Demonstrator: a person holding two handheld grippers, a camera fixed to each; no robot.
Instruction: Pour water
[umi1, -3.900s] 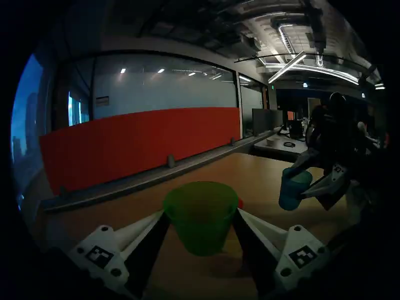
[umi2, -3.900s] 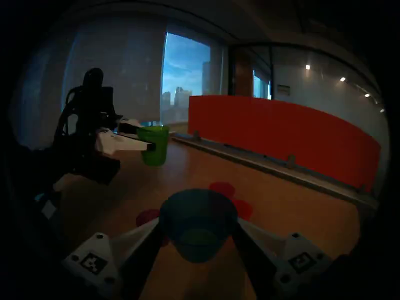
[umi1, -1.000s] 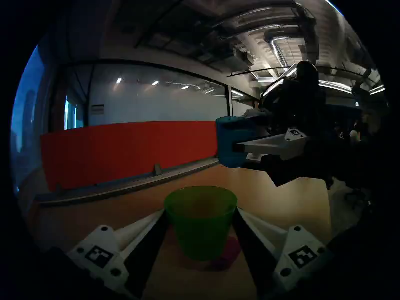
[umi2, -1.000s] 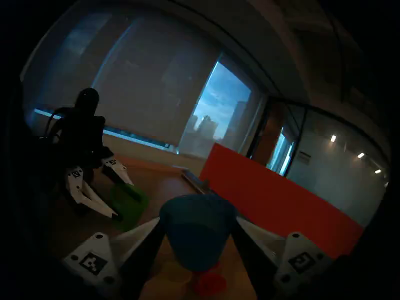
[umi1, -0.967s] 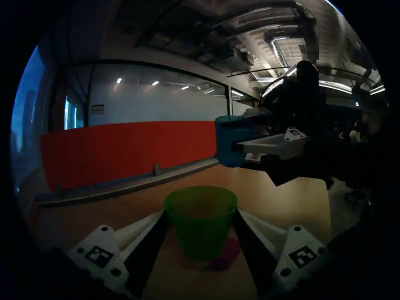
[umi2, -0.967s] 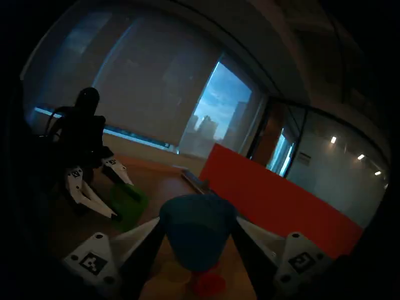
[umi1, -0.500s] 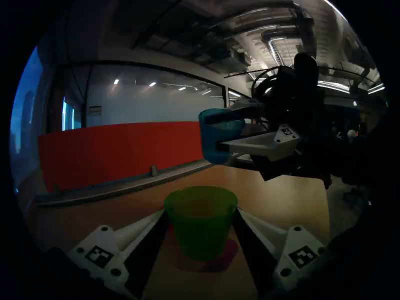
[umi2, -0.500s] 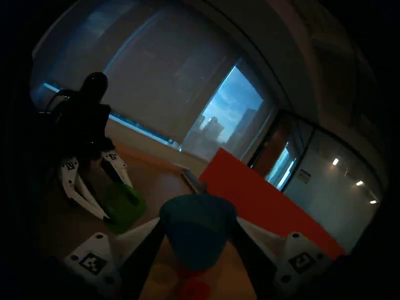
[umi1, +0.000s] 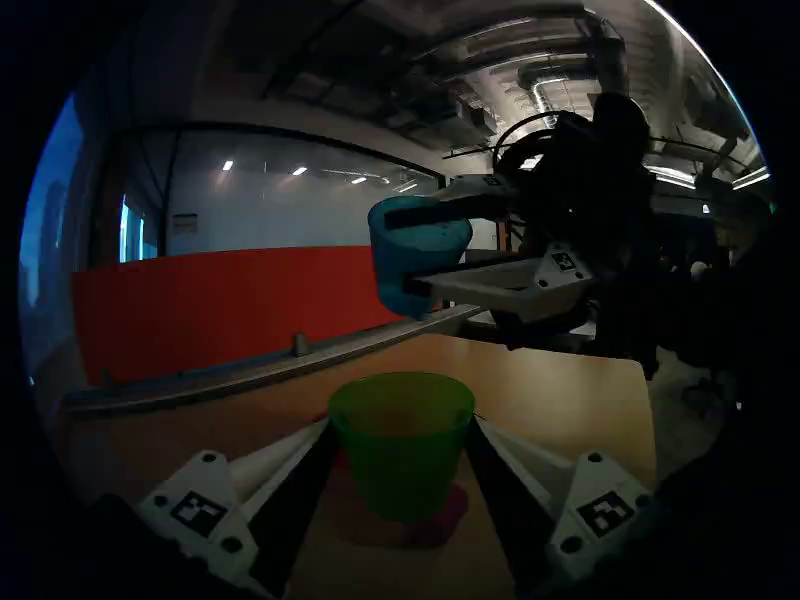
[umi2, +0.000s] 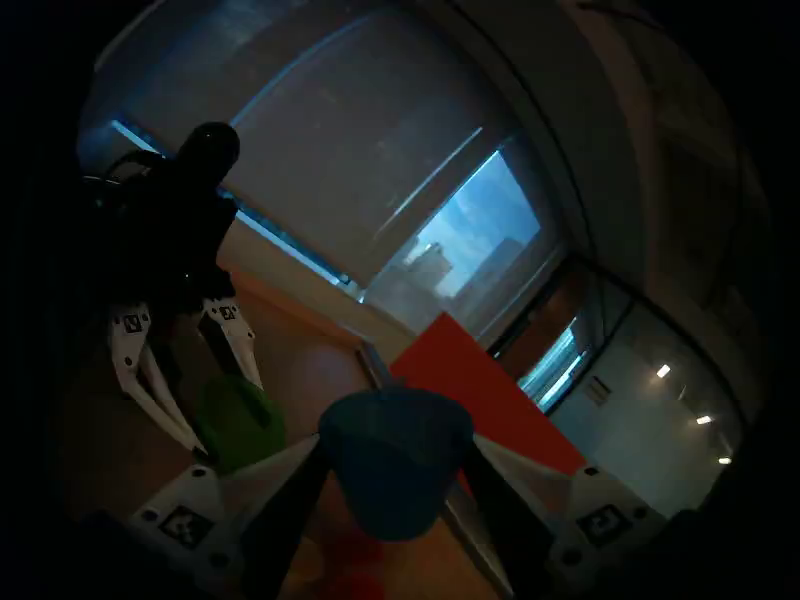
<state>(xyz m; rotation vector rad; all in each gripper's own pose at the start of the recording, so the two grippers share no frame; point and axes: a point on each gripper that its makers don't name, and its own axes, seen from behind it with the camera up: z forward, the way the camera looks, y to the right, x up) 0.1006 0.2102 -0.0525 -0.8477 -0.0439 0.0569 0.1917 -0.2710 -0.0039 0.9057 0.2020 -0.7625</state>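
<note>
The green cup stands upright, wedged between the fingers of my left gripper, one finger pressing each side. Beneath it a pink disc lies on the bench. The blue cup is clamped between the fingers of my right gripper, tipped, above and beyond the green cup's rim, apart from it. In the right gripper view the green cup sits low, left of those fingers.

Both views are running dim and underexposed. Small ceiling lights are glowing weakly in the left gripper view. In the right gripper view, daylight is coming through a window, silhouetting the left claw. Straight lines are bending toward the edges.
</note>
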